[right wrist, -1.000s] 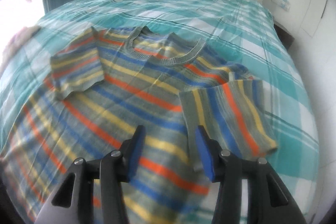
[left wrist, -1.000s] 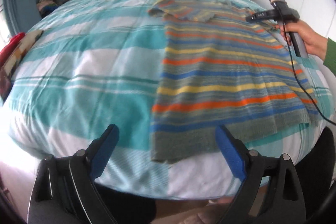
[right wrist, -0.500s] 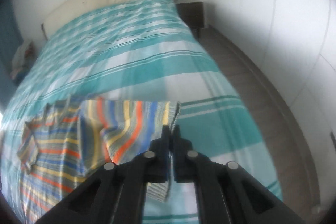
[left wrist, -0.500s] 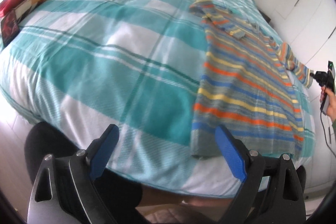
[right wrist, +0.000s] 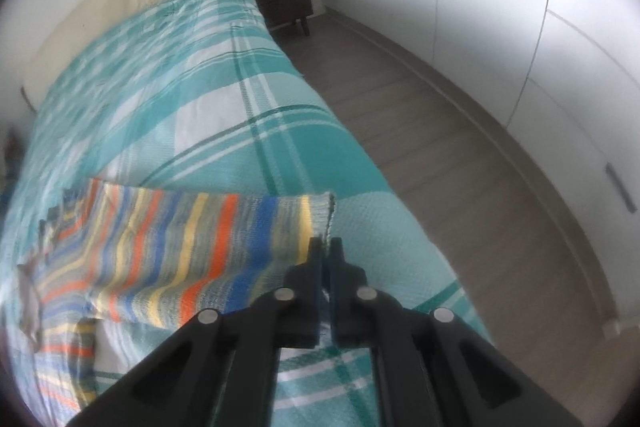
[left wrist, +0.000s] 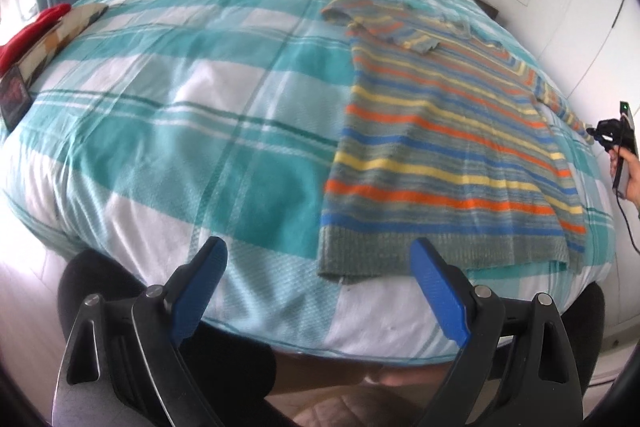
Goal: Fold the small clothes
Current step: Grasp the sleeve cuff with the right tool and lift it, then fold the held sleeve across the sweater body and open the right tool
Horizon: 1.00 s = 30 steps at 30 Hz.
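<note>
A big bed [left wrist: 192, 131] with a teal and white checked cover fills most of both views. A striped sweater [left wrist: 440, 147] lies flat on the cover near the right edge of the bed, with its grey hem close to the person.

One sleeve [right wrist: 192, 247] is pulled out sideways toward the edge of the bed. The other sleeve [left wrist: 384, 27] is folded in over the chest.

The right gripper [right wrist: 325, 247] is pinched tight on the cuff of the stretched sleeve. Its jaws are squeezed together with the knit edge between them. In the left wrist view it looks tiny, out at the far right, with a hand [left wrist: 628, 175] around its handle.

The left gripper [left wrist: 320, 283] hangs above the near edge of the bed. Its blue fingers [left wrist: 438, 291] stand wide apart and hold nothing.

The step looks like laying this sleeve across the body. To do it well, keep the pinch firm and lift the cuff only a little. Carry it straight over the chest and lay it down smooth. The left gripper could press on the body so the sweater does not slide. If the cuff slips out, the sleeve may flop off the bed.
</note>
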Available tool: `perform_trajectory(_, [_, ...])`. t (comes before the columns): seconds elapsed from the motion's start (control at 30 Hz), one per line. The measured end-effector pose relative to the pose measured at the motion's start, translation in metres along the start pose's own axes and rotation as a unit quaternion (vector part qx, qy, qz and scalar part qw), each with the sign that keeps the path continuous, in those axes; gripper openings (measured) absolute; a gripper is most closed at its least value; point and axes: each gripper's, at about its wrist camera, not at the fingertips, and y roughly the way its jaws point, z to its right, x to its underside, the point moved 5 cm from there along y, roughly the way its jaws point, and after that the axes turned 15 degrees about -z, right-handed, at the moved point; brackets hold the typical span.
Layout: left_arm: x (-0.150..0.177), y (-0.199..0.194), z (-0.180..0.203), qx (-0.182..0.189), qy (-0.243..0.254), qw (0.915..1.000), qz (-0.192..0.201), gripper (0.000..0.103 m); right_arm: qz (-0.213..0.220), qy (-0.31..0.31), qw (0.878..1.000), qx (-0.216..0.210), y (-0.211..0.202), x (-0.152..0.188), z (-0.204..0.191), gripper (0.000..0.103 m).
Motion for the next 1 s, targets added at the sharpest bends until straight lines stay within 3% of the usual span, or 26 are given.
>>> perform_trajectory(0.1, [0.005, 0.004, -0.011, 0.006, -0.017, 0.9998, -0.006, 0.094, 0.012, 0.034, 0.997, -0.066, -0.014, 0.008, 0.014, 0.045])
perform_trajectory(0.27, [0.004, 0.008, -0.014, 0.022, -0.029, 0.9993, -0.012, 0.094, 0.012, 0.077, 0.987, -0.139, -0.03, 0.038, 0.032, 0.046])
perform_trajectory(0.5, [-0.008, 0.003, 0.007, 0.033, -0.003, 0.9995, -0.001, 0.094, 0.006, -0.037, 0.987, -0.153, -0.004, 0.043, 0.001, 0.046])
perform_trajectory(0.57, [-0.007, -0.001, 0.011, 0.023, 0.005, 0.9997, 0.007, 0.094, 0.011, -0.048, 0.983, -0.176, -0.002, 0.034, -0.013, 0.04])
perform_trajectory(0.6, [-0.007, -0.003, 0.012, 0.018, 0.007, 0.9998, 0.009, 0.094, 0.013, -0.041, 0.98, -0.194, -0.003, 0.03, -0.016, 0.035])
perform_trajectory(0.67, [-0.003, -0.004, 0.011, 0.011, 0.008, 0.9998, 0.012, 0.094, 0.007, -0.017, 0.974, -0.227, -0.004, 0.019, -0.018, 0.034])
perform_trajectory(0.83, [0.005, 0.004, -0.003, 0.012, -0.011, 0.9999, -0.004, 0.094, -0.012, 0.028, 0.967, -0.253, -0.003, 0.008, -0.005, 0.036])
perform_trajectory(0.9, [0.006, 0.01, -0.007, 0.019, -0.019, 0.9995, -0.016, 0.094, -0.02, 0.055, 0.953, -0.297, -0.002, 0.011, 0.001, 0.042])
perform_trajectory(1.0, [0.004, 0.009, -0.009, 0.027, -0.026, 0.9992, -0.015, 0.094, -0.031, 0.066, 0.911, -0.406, -0.008, 0.019, 0.0, 0.042])
